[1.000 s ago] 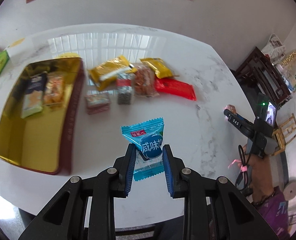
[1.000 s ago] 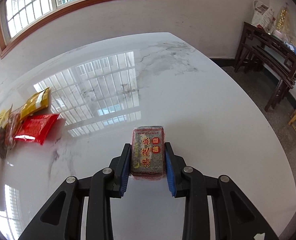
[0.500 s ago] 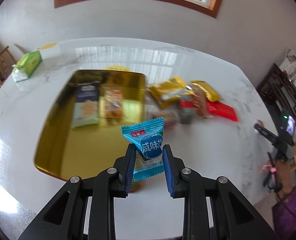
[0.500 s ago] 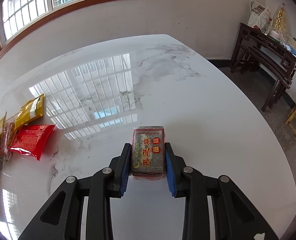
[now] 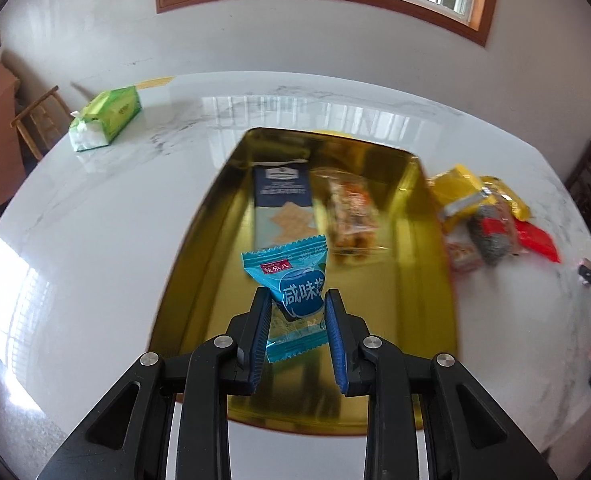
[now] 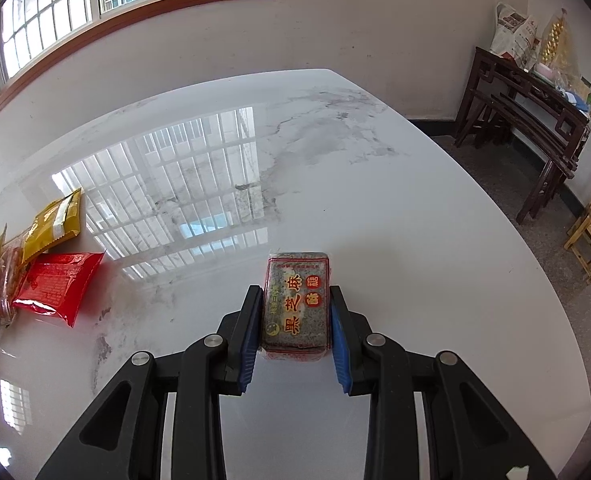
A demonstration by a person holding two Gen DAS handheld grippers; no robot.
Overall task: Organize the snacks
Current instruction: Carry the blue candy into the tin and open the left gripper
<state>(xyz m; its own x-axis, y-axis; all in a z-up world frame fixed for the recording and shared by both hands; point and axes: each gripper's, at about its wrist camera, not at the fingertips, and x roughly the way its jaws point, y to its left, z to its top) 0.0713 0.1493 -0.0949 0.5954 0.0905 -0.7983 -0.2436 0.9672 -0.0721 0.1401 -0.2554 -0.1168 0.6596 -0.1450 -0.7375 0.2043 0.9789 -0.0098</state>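
Gold tin (image 5: 199, 240) | cracker pack (image 5: 281, 204), orange snack (image 5: 351, 216) inside | loose packets (image 5: 491, 216) beside

You've got a glossy gold metal tin (image 5: 215, 216) on a polished, veined marble-look table (image 5: 107, 216). Left of the tin: soft plastic-wrapped tissue pack (image 5: 107, 122). Above the tin: shiny crinkly blue wrapper (image 5: 291, 292). Right of the tin: glossy red foil packet (image 6: 55, 286). Window frame (image 5: 435, 16): varnished wood.

Near half of the shallow gold metal tray (image 5: 199, 264) lies bare, lower centre of the left view. A dark blue cracker packet (image 5: 281, 204) and a clear orange snack bag (image 5: 351, 216), blurred, fill its far end. Loose wrappers, perhaps five, crowd its right rim (image 5: 491, 220). White marble tabletop (image 6: 395, 208) open at centre right.
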